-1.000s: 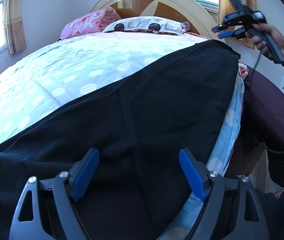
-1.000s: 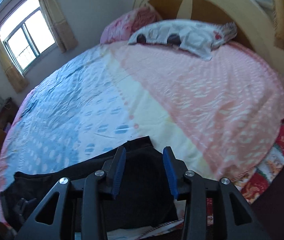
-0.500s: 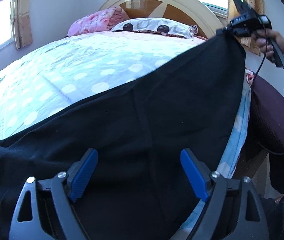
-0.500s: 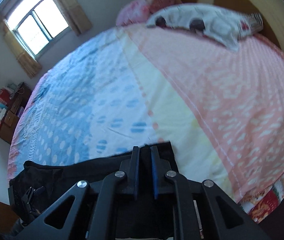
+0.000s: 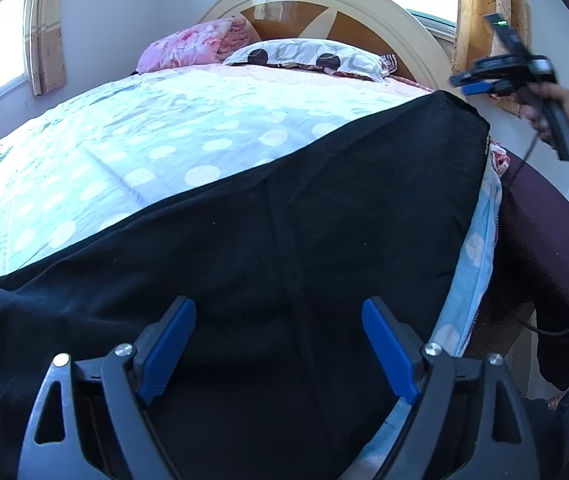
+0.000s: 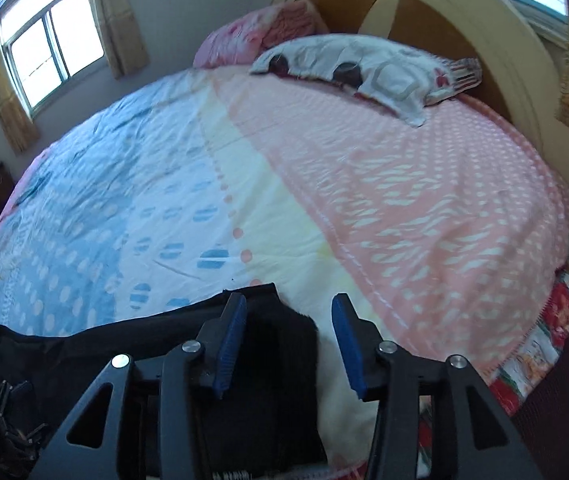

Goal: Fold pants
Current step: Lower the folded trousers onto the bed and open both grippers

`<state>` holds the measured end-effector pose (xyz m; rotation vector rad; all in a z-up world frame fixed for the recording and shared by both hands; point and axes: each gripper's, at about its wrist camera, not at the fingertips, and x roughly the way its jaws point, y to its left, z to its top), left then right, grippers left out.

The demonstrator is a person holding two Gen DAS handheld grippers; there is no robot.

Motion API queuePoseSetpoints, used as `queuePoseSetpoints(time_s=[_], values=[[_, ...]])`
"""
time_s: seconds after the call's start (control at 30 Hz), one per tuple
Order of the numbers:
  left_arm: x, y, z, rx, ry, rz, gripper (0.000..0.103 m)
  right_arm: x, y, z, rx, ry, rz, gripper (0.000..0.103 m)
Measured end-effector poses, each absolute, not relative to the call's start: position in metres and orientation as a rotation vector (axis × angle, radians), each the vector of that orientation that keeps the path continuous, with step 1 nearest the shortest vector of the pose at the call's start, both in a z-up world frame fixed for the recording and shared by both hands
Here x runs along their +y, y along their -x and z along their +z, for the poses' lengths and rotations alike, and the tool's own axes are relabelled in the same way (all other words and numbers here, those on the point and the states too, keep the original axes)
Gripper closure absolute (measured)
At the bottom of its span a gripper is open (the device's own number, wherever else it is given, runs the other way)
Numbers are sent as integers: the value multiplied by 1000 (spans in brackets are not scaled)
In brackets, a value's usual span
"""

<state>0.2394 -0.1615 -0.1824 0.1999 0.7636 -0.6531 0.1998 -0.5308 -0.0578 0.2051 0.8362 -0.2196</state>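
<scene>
At the far left of the right wrist view there is a window [image 6: 44,44] with yellow curtains, and below it the blue dotted part of the bed sheet [image 6: 96,208]. The black pants [image 5: 264,248] lie flat on the bed, along its near edge (the cloth fills most of the left wrist view). The left claw [image 5: 278,344] hovers over the middle of the pants with its blue fingers [image 5: 170,344] far apart, and nothing is between them. Behind the pants, at the head of the bed, a pink pillow [image 5: 200,42] lies beside a white patterned pillow [image 5: 304,54], both in front of the round headboard [image 5: 324,4].

Further right, the end of the pants reaches the bed edge. The right claw [image 6: 286,340] is above this end; its jaws are opening, and the corner of the black cloth lies under the gap, but the pads do not press on it. In the left wrist view the right claw is raised in the air, apart from the pants, in the person's right hand [image 5: 560,120]
</scene>
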Motion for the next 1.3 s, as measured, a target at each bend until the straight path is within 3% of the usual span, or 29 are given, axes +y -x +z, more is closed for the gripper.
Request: queuePoseSetpoints(time_s=[0.1,0.2,0.27,0.57,0.9,1.3], values=[[-162,-239,-183,758,-206,-653,15,-514,-173,-52,790,-232,-131,57],[-160,-239,-180,762,-189,-655,15,-501,-177,-92,976,-258,-54,57],[-156,-236,-174,752,-187,-650,15,-493,-178,-100,969,-185,-80,56],[-70,-232,-141,652,-152,-412,14,-386,-207,-43,869,-98,208,56],[21,-219,-157,696,-118,-194,14,-117,-305,-105,1095,-124,915,56],[52,-217,-178,721,-40,-164,14,-1,-379,-180,1377,-242,1076,57]])
